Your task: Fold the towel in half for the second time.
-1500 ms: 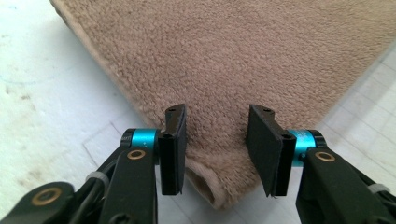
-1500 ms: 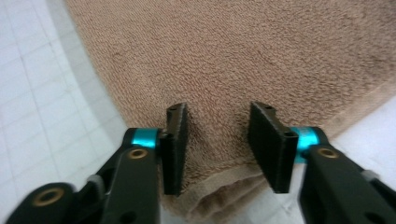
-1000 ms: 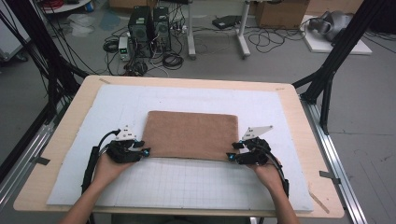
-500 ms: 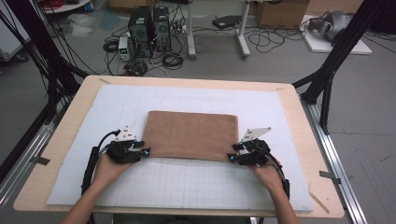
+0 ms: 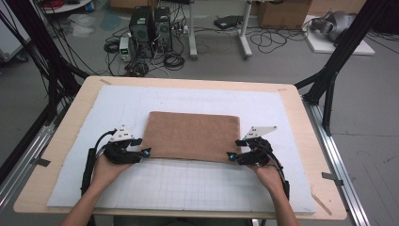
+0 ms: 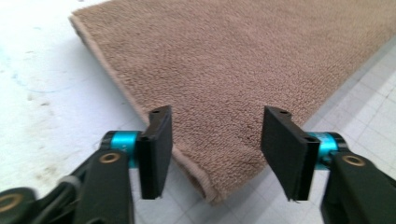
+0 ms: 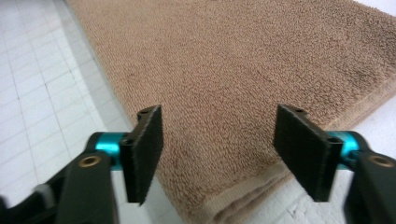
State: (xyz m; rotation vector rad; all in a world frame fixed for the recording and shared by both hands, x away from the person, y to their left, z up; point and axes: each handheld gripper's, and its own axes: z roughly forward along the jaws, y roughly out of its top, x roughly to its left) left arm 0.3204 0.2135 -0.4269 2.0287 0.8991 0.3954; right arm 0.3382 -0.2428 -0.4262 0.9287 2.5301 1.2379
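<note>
A folded brown towel lies flat on the white gridded mat. My left gripper sits at its near left corner and my right gripper at its near right corner. In the left gripper view the towel's corner lies between the spread black pads of the gripper, which do not press on it. In the right gripper view the folded corner likewise lies between the pads of the gripper, untouched. Both pairs of jaws have just been opening.
The mat covers most of a wooden table. Black frame legs stand at the table's right, and more at its left. Computer towers and cables lie on the floor beyond the far edge.
</note>
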